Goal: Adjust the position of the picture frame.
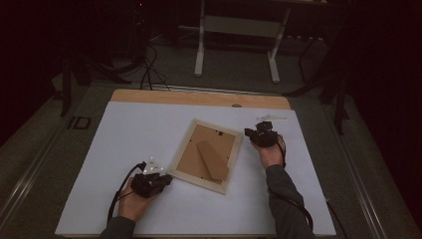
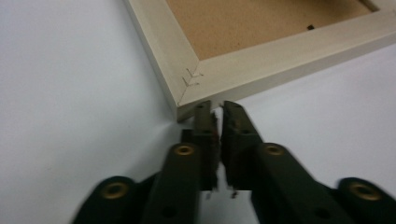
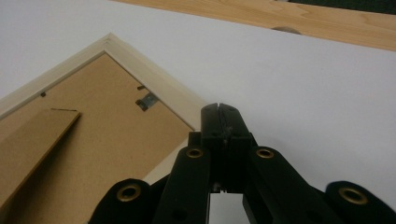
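1. Wooden and pale, the picture frame point(image 1: 206, 155) lay face down near the middle of the high view, turned at an angle on the white sheet covering the desk point(image 1: 124, 134).
2. Its brown fibreboard backing point(image 1: 199, 149) faced up, and the easel stand point(image 1: 214, 160) lay flat on it, slanting toward the frame's lower right corner.
3. The left hand-held gripper point(image 1: 166, 179) sat at the lower left of centre in the high view, its tips at the frame's lower left corner. In the left gripper view, this gripper point(image 2: 215, 109) had its jaws drawn almost together with nothing between them, just short of the mitred corner point(image 2: 189, 81); whether they touched the wood could not be told.
4. The right hand-held gripper point(image 1: 249, 133) stood at the right of centre in the high view, beside the frame's right rail. In the right gripper view, this gripper point(image 3: 221, 109) was fully closed on nothing, hovering over the rail near a small metal retaining tab point(image 3: 148, 100).
5. As a judgement, little was done: the backing looked seated, the tabs seemingly in place, and the stand folded.
6. What seemed left was turning the tabs aside, lifting out the backing, or raising the stand; neither gripper had a hold on any part.
7. Mitre joints showed small V-nail marks, and the wood looked clean and unfinished.
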Demonstrator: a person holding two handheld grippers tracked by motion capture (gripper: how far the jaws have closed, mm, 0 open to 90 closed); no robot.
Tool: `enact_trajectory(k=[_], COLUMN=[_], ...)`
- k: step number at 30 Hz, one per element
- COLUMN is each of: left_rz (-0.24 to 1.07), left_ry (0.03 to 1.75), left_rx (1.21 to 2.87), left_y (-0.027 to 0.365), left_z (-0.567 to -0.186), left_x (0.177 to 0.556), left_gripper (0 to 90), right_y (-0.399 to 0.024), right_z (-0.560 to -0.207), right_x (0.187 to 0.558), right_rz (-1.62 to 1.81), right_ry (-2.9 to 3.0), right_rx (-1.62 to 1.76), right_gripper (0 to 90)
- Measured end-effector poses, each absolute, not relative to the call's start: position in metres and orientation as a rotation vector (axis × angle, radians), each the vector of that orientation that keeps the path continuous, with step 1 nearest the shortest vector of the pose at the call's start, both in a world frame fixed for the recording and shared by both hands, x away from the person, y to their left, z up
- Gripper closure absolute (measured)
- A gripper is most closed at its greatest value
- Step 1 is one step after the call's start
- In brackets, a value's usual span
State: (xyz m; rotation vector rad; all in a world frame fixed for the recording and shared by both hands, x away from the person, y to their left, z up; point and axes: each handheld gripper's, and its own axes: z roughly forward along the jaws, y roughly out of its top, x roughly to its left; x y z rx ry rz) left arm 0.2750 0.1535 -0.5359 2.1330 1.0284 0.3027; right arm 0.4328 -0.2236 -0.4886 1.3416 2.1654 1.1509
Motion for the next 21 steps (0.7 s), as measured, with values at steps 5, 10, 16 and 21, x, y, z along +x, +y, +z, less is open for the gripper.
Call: enact_trajectory(k=[5, 10, 16, 21], left_rz=[0.320, 0.320, 0.324, 0.323], left_ry=[1.044, 1.051, 1.054, 1.052], left_rx=[2.134, 2.134, 2.129, 2.129], left_y=[0.155, 0.155, 0.155, 0.155], left_z=[-0.536, -0.537, -0.537, -0.537], left_x=[0.276, 0.277, 0.277, 0.278], left_gripper=[90.0, 90.0, 90.0, 90.0], right_y=[-0.219, -0.215, -0.215, -0.214], right_z=[-0.491, -0.493, -0.499, -0.503], right_x=[0.439, 0.445, 0.453, 0.459], right_rz=[1.146, 1.119, 1.084, 1.082], right_ry=[2.175, 2.177, 2.181, 2.180], right_rx=[1.355, 1.360, 1.391, 1.427], right_gripper=[89.8, 89.8, 89.7, 89.7])
